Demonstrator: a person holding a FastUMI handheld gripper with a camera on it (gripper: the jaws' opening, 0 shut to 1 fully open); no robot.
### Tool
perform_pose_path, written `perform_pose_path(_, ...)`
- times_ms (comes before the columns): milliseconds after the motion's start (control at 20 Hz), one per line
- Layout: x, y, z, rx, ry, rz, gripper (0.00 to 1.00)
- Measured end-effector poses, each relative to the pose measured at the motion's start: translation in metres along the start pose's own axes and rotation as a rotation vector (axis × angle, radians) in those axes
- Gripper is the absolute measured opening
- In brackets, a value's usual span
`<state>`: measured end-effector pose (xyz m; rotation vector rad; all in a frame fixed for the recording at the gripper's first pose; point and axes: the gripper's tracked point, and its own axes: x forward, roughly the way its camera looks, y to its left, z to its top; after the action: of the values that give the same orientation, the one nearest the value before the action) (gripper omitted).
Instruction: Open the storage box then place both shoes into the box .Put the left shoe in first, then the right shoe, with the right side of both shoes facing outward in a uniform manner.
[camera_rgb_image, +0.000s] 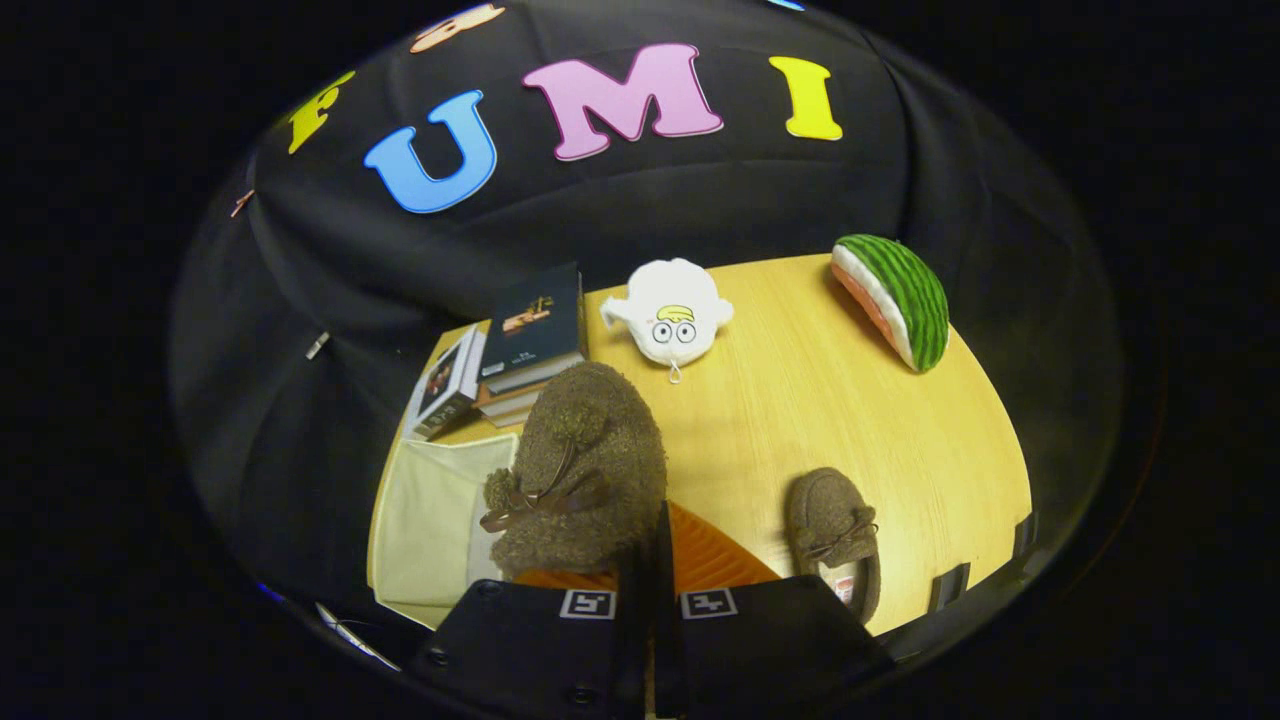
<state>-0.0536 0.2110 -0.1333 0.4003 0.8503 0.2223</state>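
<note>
between my tool's (652, 560) fingers hangs a fuzzy shoe (585, 470), pinched at its rear rim, both fingers pressing on it, toe pointing away. it looks light and soft, so i judge the stiffer heel edge the best hold; the fleece would slip. just under it sits the box (430, 520), pale and open, beside the books (520, 345). the other shoe (835, 540) lies on the bench (850, 420), beyond it a plush (672, 315) and a melon toy (895, 295).

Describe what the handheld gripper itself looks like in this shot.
The gripper has two broad, flat-topped bodies side by side, each carrying a square black-and-white fiducial marker near its front edge. Small round screw heads dot the left body. No cables or sleeve are visible.
</note>
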Motion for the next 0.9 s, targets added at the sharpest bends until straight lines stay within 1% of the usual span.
perform_pose_path(150, -0.010, 0.039, 0.015, 0.050, -0.007, 0.009, 0.09)
perform_pose_path(250, -0.009, 0.068, 0.014, 0.087, 0.021, 0.035, 0.09)
perform_pose_path(400, -0.002, 0.107, 0.000, 0.114, 0.074, 0.068, 0.09)
perform_pose_path(700, 0.036, 0.158, -0.052, 0.113, 0.196, 0.058, 0.09)
perform_pose_path(900, 0.064, 0.167, -0.077, 0.058, 0.255, 0.009, 0.09)
